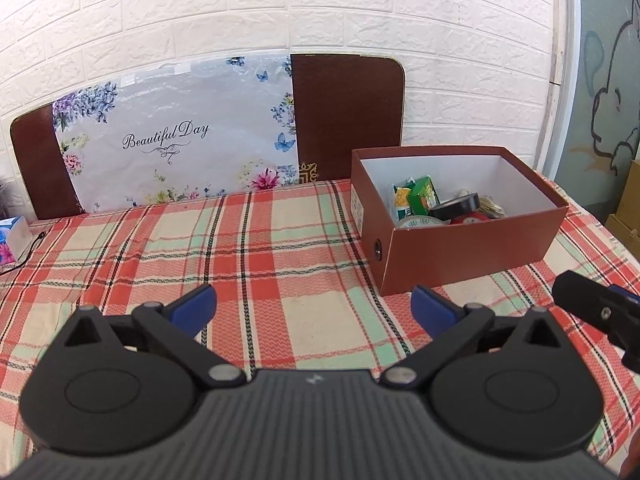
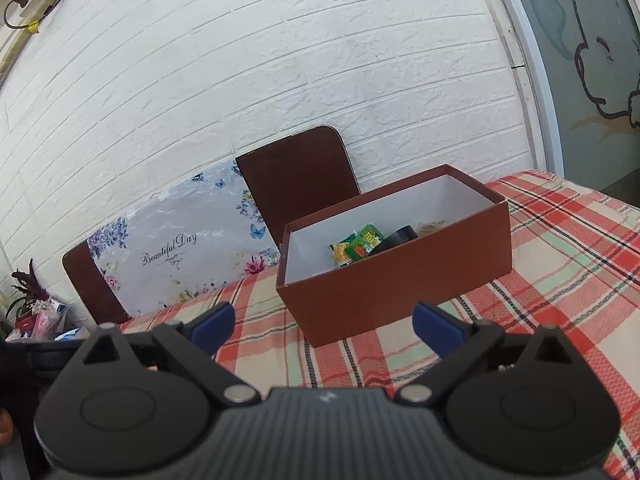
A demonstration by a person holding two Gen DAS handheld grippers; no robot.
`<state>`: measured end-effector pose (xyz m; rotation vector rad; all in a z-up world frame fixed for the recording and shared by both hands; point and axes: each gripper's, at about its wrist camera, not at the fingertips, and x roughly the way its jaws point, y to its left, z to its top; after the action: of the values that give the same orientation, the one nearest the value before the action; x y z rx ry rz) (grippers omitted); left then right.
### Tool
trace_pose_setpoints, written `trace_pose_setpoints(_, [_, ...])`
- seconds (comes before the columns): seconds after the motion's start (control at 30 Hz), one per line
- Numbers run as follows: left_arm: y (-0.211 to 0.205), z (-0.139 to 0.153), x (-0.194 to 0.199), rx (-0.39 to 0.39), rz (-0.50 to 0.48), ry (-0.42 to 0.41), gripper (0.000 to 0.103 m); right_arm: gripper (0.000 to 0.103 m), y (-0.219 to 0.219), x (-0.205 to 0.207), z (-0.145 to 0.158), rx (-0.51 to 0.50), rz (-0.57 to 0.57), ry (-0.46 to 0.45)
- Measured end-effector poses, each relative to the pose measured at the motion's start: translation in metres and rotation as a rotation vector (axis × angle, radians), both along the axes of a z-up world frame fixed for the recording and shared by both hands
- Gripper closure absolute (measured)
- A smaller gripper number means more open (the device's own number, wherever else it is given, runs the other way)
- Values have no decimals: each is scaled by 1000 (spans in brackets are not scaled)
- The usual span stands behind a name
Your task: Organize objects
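Observation:
A brown open box (image 1: pixel 468 248) with a white inside stands on the plaid tablecloth (image 1: pixel 256 248) at the right. It holds a green packet (image 1: pixel 425 193), a yellow-and-white packet (image 1: pixel 400 198), a black tape roll (image 1: pixel 456 206) and other small items. My left gripper (image 1: pixel 314 306) is open and empty, low over the cloth to the left front of the box. In the right wrist view my right gripper (image 2: pixel 322 326) is open and empty, just in front of the box (image 2: pixel 396 280). Part of the right gripper (image 1: pixel 600 312) shows at the left wrist view's right edge.
A floral "Beautiful Day" board (image 1: pixel 176 136) on a brown panel (image 1: pixel 344 112) leans against the white brick wall behind the table. A tissue pack (image 1: pixel 14 238) and a black cable (image 1: pixel 30 246) lie at the far left. Clutter and a plant (image 2: pixel 32 312) stand beyond the table's left end.

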<state>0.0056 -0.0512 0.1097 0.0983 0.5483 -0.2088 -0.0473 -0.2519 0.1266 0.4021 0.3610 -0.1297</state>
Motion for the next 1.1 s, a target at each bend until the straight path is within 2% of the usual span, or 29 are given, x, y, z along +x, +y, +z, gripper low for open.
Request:
trace_pose_setpoints(0.57, [-20,-5,-1,128,56,-37,0,2,-12,0,-9,-15,-24,-15])
trace_pose_setpoints(1.1, [-38,-8,-1,84,-9,66,0,1,-41,-8,-13,48,-103,-30])
